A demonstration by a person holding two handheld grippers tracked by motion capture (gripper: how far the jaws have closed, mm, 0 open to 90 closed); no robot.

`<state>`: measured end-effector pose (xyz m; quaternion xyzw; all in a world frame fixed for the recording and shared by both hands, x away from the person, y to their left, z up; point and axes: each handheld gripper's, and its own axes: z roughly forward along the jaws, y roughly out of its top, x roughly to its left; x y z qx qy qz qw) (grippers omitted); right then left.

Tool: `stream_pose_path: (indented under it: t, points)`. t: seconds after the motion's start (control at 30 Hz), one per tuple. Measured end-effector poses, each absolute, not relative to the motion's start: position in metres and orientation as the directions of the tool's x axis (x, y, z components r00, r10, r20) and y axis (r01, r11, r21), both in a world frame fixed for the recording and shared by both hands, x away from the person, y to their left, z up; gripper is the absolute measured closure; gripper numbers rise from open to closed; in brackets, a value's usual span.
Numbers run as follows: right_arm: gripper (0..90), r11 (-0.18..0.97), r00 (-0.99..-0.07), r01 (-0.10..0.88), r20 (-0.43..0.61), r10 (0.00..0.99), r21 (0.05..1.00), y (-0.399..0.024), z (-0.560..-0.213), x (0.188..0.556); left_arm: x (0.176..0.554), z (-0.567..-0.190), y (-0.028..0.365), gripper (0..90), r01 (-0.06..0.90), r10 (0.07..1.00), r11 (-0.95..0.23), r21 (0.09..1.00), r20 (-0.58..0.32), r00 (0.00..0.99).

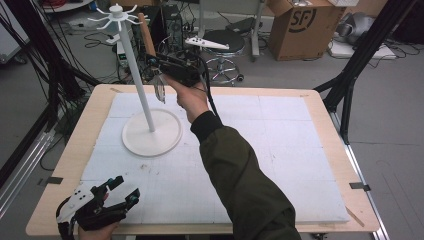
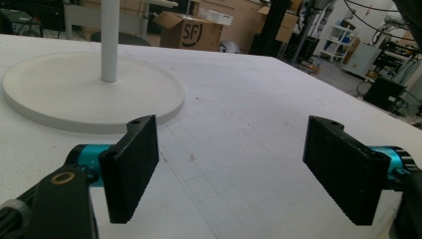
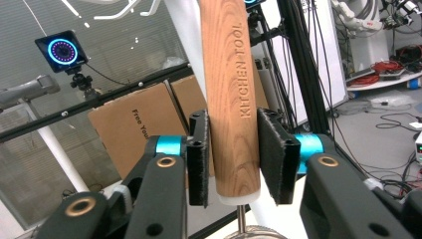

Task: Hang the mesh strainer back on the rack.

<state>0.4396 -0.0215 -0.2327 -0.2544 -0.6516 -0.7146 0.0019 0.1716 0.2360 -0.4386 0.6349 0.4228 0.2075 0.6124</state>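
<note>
Right claw (image 3: 233, 159) around lower end of light brown wooden handle (image 3: 230, 74), far left by tall white stand (image 1: 151, 131); pinching or loose, cannot tell. Stiff, light, smooth; best gripped mid-handle.

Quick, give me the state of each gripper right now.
Left gripper: open, nothing between its jaws, low over the table.
Right gripper: jaws around the wooden kitchen tool handle; a slight gap shows, so a firm grip cannot be told.
</note>
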Motion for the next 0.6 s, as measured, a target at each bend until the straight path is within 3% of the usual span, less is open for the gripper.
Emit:
stream_pose_path:
  t: [0.23, 0.6]
  points:
    - [38.4, -0.153, -0.842, 0.387, 0.416, 0.344, 0.909, -0.027, -0.235, 0.442, 0.174, -0.438, 0.237, 22.6, 0.278, 0.786, 0.112, 0.954, -0.256, 0.563]
    - [19.5, -0.126, -0.84, 0.401, 0.419, 0.345, 0.907, -0.056, -0.254, 0.416, 0.179, -0.437, 0.228, 22.5, 0.278, 0.772, 0.104, 0.955, -0.254, 0.583]
